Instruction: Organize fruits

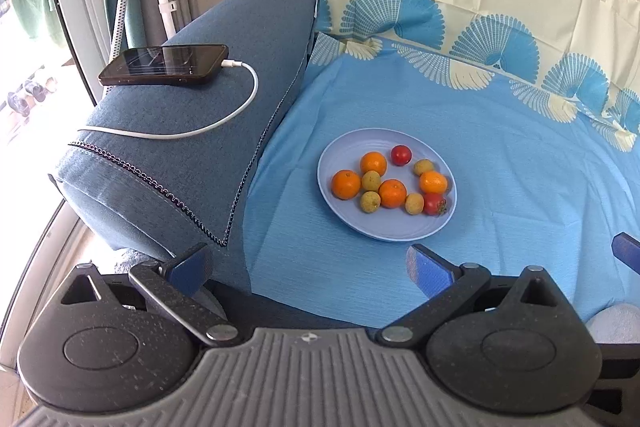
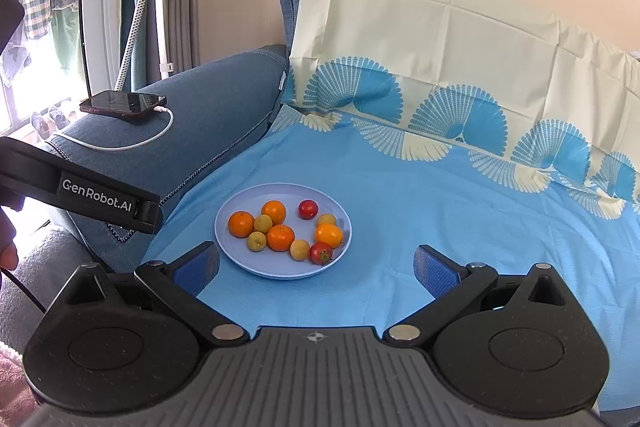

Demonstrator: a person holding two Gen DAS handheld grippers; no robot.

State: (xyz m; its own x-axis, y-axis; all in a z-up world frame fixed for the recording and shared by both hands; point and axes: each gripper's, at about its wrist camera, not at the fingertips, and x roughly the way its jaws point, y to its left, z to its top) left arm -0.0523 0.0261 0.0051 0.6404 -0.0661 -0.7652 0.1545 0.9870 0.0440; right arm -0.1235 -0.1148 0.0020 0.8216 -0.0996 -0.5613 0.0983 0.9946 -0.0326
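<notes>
Both grippers gape wide, empty, near plate [image 1: 400, 233] holding oranges, tomatoes, longans.

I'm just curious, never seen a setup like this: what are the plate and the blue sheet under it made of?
The plate looks like matte plastic, maybe melamine: pale blue, with a dull even sheen and faint moulded rings; ceramic can't be ruled out. The blue sheet seems a thin woven fabric, judging by its fine ribbed texture, soft wrinkles and printed fan border.
</notes>
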